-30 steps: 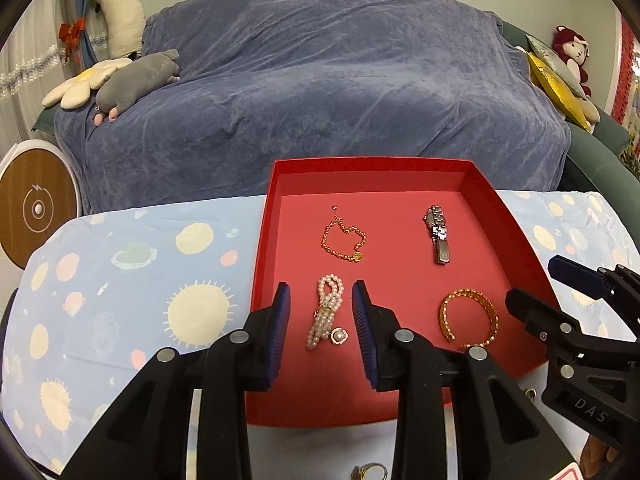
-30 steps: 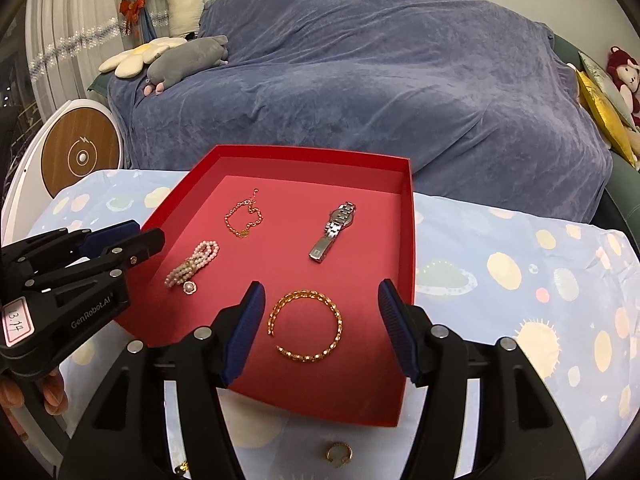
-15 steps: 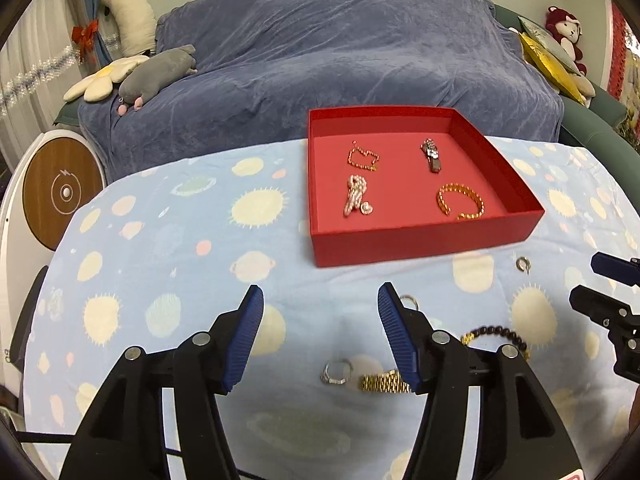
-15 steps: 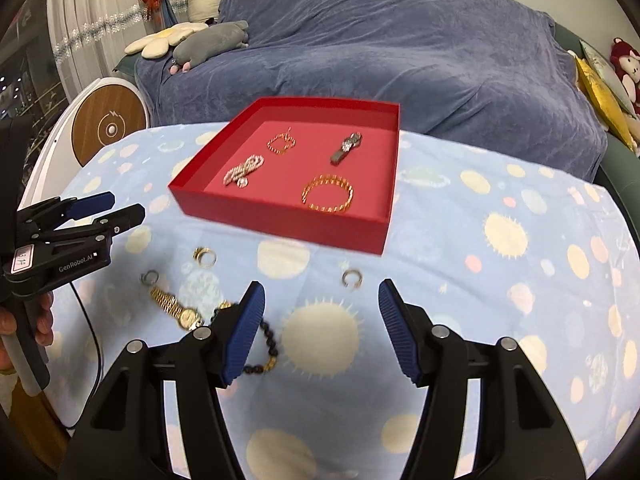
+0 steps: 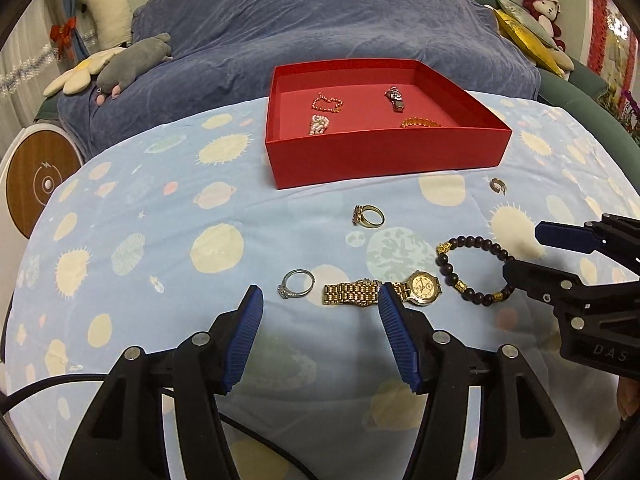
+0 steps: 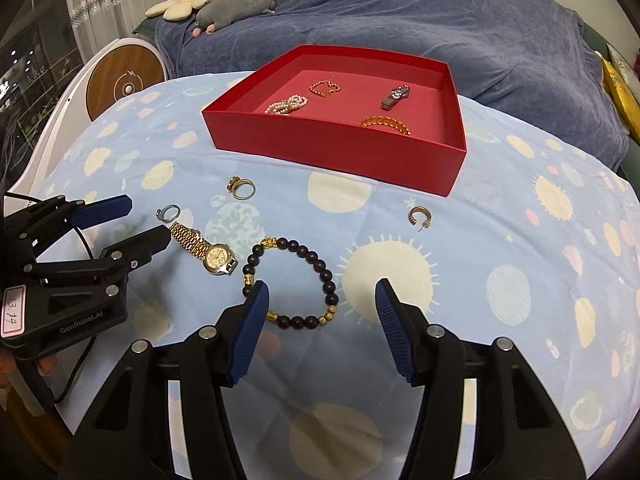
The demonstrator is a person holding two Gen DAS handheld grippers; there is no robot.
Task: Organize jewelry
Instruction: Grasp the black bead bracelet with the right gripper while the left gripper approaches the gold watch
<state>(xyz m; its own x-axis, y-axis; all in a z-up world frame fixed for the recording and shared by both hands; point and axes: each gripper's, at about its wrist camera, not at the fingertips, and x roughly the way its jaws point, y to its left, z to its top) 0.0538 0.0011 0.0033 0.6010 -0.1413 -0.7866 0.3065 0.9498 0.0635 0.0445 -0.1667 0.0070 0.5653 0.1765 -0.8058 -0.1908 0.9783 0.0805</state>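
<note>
While sorting runs: four pieces lie in the red box (image 6: 340, 152) by the table's far edge.
Left on table: gold watch (image 5: 420, 286), beaded bracelet (image 6: 296, 280), silver ring (image 5: 296, 284), gold ring (image 5: 368, 216), earring (image 6: 420, 216).
Left tongs (image 5: 320, 328): spread, empty, before the watch.
Right tongs (image 6: 320, 320): closing, unpinched, bracelet partly between.
Obstacles: box wall; cable (image 6: 80, 248) near left tongs.

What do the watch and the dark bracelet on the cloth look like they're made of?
Watch: gold-toned metal, probably plated; its link band glints. Bracelet: matte dark round beads, perhaps wood or stone, with small shiny gold-coloured spacers.
</note>
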